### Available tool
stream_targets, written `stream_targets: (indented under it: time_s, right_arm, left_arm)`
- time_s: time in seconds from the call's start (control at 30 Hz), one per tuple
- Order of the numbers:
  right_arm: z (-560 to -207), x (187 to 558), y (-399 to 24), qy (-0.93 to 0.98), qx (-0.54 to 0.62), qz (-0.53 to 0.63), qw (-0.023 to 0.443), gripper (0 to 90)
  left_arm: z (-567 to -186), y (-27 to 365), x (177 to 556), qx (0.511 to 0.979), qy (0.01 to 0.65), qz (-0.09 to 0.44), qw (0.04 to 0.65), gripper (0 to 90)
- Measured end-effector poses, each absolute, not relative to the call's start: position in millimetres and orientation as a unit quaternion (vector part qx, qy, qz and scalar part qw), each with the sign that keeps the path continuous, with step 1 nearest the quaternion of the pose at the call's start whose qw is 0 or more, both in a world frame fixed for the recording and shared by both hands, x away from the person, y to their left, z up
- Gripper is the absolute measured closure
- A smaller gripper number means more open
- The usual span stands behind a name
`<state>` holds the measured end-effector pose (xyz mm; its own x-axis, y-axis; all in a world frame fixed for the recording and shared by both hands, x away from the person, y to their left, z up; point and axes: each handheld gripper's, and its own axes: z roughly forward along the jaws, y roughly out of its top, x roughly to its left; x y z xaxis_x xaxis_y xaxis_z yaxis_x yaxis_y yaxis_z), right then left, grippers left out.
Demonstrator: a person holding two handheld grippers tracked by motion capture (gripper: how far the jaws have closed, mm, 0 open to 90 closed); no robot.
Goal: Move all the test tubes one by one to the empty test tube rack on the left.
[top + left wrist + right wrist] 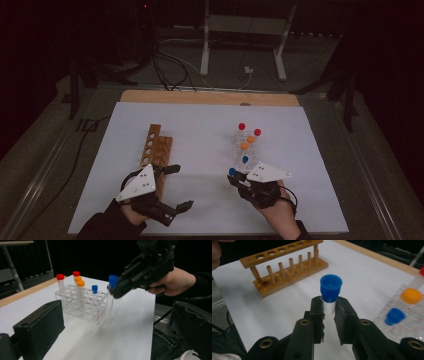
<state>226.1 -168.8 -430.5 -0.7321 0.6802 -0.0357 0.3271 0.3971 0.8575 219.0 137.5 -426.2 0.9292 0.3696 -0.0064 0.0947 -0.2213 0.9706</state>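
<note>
Gripping a clear plastic tube with a blue screw cap (331, 287) just under that cap, right gripper (329, 305) clamped on both sides of the tube wall, tube upright and lifted just beside the clear plastic tube rack (82, 308). Likely light, stiff and smooth — prone to slipping through the pads if the squeeze eases, and thin-walled enough to crack under too hard a pinch. Best held as now: high on the body below the cap, where the cap's lip acts as a stop. Long body hanging below the grip, so apt to swing and knock a neighbour.

Left gripper (178, 186) spread wide with nothing between its jaws, hovering near the wooden peg rack with a row of round holes (156, 148).

Standing in the clear rack: red-capped, orange-capped and one more blue-capped tube (94, 290), close together, easy to tip.

Underneath, a flat white sheet (200, 145) over a wooden tabletop (210, 97) — smooth, level, little friction for anything set down. Beyond, a dark room, grey carpet, loose cables and a white metal stand (245, 37) well apart from the work.
</note>
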Motion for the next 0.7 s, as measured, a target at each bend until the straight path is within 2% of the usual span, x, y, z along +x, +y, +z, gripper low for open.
stream_targets:
  time_s: [0.4, 0.6, 0.63, 0.7]
  right_arm:
    - [-438, 221, -145, 0.830, 0.282, 0.451, 0.168, 76.8]
    - [-439, 220, -140, 0.832, 0.276, 0.453, 0.161, 76.8]
    - [-439, 220, -139, 0.833, 0.274, 0.453, 0.160, 76.8]
    - [-439, 220, -138, 0.834, 0.272, 0.453, 0.159, 76.8]
  left_arm:
    - [-417, 110, 231, 0.779, 0.164, 0.106, 0.596, 2.9]
    - [-418, 102, 236, 0.778, 0.168, 0.105, 0.596, 8.0]
    - [-418, 101, 236, 0.778, 0.169, 0.107, 0.596, 14.0]
    - [-419, 99, 237, 0.777, 0.168, 0.109, 0.597, 17.3]
